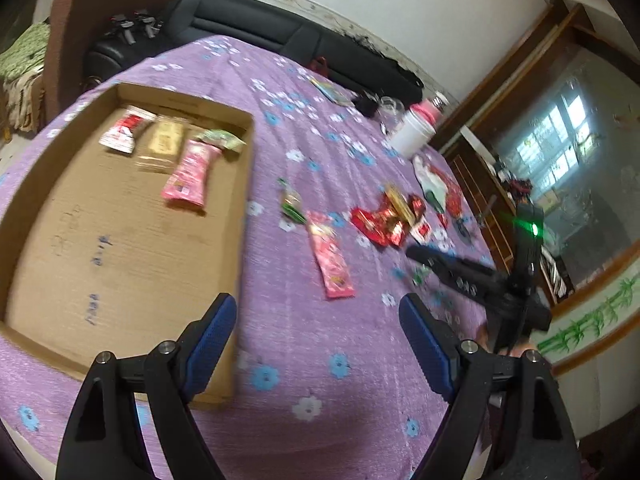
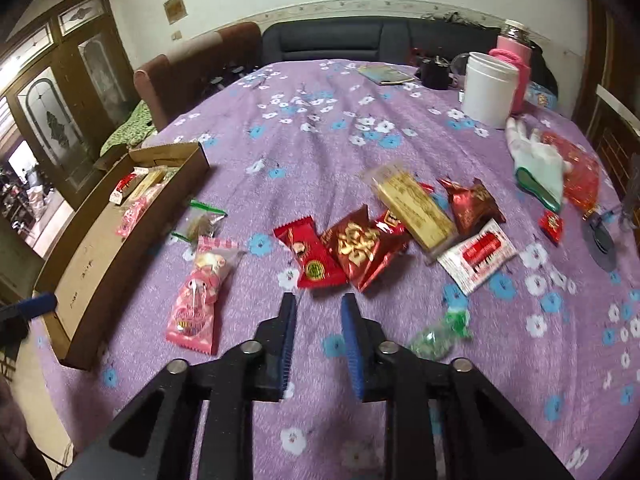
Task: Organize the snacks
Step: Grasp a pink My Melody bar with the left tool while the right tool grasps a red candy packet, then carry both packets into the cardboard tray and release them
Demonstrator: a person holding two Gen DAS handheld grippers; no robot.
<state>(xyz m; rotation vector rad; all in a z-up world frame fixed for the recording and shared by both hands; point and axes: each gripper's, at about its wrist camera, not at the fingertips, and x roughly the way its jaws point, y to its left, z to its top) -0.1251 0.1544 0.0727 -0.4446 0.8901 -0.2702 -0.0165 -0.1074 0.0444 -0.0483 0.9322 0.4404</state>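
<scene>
A shallow cardboard tray (image 1: 120, 256) lies on the purple flowered tablecloth and holds several snack packets, among them a pink one (image 1: 191, 174) and a red-white one (image 1: 122, 133). My left gripper (image 1: 318, 312) is wide open and empty, hovering by the tray's right wall. My right gripper (image 2: 318, 308) is open a narrow gap and empty, just short of a red packet (image 2: 310, 256). Around it lie a pink packet (image 2: 202, 300), a gold bar packet (image 2: 416, 208), a white-red sachet (image 2: 478, 254) and a green candy (image 2: 438, 336). The tray also shows in the right wrist view (image 2: 112, 248).
A white tub (image 2: 490, 88) and pink container (image 2: 516, 60) stand at the table's far right. A white glove (image 2: 538, 160) and red bag (image 2: 578, 172) lie near the right edge. A dark sofa (image 2: 340, 38) is behind the table. The right gripper's body (image 1: 480, 276) shows in the left view.
</scene>
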